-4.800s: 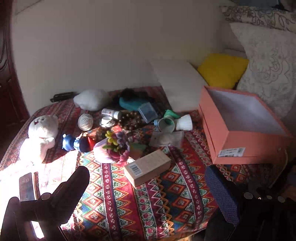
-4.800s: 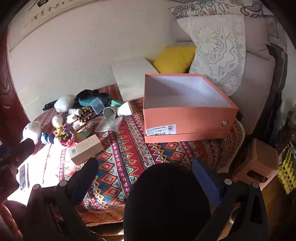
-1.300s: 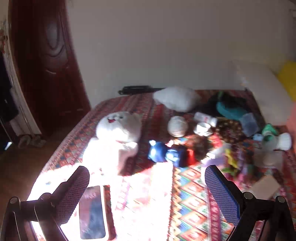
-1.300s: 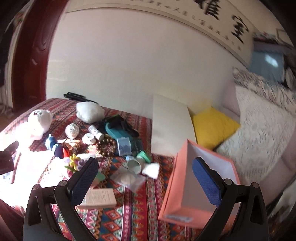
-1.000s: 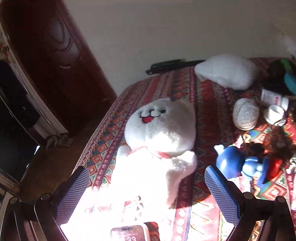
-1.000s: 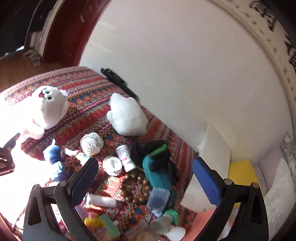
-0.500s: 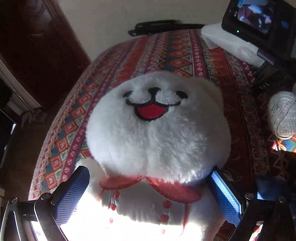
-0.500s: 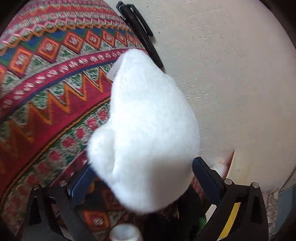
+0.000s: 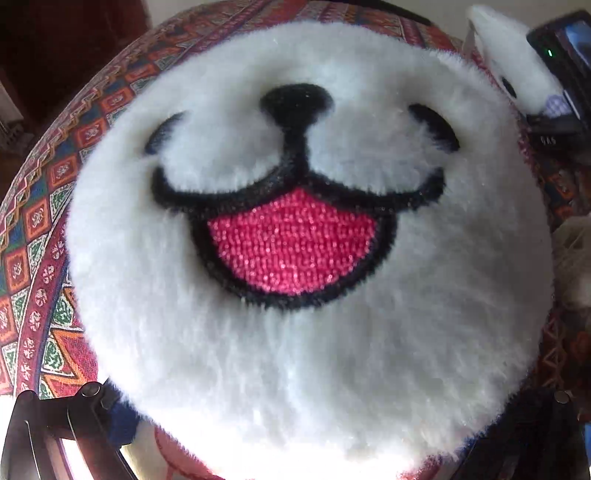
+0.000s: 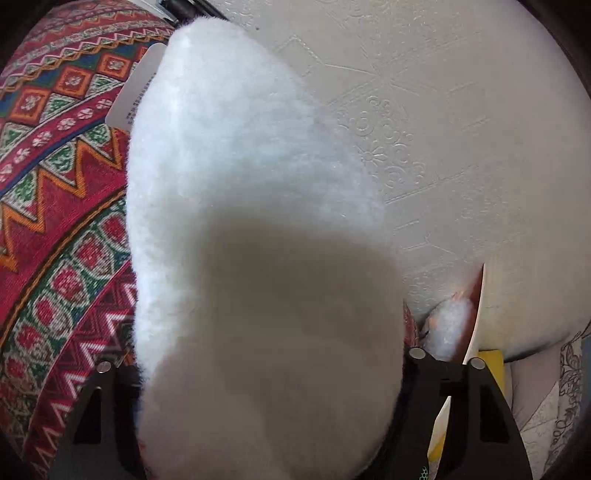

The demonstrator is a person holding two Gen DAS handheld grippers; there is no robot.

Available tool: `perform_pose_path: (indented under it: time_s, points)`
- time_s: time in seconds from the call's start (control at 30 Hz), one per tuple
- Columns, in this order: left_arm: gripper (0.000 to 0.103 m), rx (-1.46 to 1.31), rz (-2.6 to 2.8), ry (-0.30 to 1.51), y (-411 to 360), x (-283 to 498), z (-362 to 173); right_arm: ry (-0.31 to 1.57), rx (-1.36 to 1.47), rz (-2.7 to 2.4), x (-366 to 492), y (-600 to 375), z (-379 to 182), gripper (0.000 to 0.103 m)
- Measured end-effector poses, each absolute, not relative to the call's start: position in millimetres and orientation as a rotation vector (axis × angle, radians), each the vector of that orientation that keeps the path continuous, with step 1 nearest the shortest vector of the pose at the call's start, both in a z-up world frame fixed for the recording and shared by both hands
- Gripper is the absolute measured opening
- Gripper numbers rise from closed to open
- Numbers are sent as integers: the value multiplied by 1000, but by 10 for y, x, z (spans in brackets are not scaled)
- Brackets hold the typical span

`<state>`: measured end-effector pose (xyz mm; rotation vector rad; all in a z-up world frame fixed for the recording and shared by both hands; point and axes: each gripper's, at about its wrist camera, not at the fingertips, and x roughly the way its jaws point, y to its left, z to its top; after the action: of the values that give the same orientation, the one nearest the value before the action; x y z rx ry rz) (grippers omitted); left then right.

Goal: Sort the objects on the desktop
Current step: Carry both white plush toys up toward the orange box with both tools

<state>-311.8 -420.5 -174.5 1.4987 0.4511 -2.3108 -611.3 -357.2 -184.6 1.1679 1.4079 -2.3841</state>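
Observation:
A white plush bear (image 9: 306, 229) with a black smile and a pink tongue fills the left wrist view. It lies on the patterned cloth (image 9: 40, 229). My left gripper (image 9: 306, 413) is open and straddles the bear below its head, with a blue pad (image 9: 122, 424) showing at the left. A second, smaller white plush toy (image 10: 240, 221) with a paper tag (image 10: 136, 88) fills the right wrist view. My right gripper (image 10: 258, 387) is shut on it, both fingers pressed into its sides. That toy (image 9: 509, 66) and the right gripper's black body (image 9: 561, 74) show at the top right of the left wrist view.
A cream embossed wall (image 10: 443, 129) stands just behind the small plush, and a black object (image 10: 184, 5) lies along its foot. A white board (image 10: 524, 302) and a yellow cushion (image 10: 487, 363) are at the right. A dark wooden door (image 9: 55, 33) is beyond the cloth's left edge.
Both grippers have moved in close, the left onto the bear and the right onto the small plush. The right fingers have narrowed onto the plush; the left fingers keep their wide spacing.

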Motion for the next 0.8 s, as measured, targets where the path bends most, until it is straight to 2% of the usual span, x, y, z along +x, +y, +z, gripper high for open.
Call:
perform_pose_path:
  time_s: [0.1, 0.2, 0.47, 0.67, 0.8]
  points:
    - [90, 1464, -2336, 413, -4105, -3063, -1614, 1327, 1141, -2382, -5922, -3444, -1641, 71]
    - [87, 1428, -2385, 458, -4046, -2966, -1431, 1268, 1059, -2406, -5638, -3289, -1337, 71]
    - [87, 1216, -2534, 480, -3733, -2509, -650, 982, 853, -2441, -4407, -2617, -326, 72]
    - [87, 1062, -2690, 415, -3076, -2020, -39, 693, 764, -2443, -3248, -1798, 190, 72]
    - [87, 979, -2809, 392, -2432, -1678, 301, 602, 701, -2475, -2556, -1175, 382, 72]
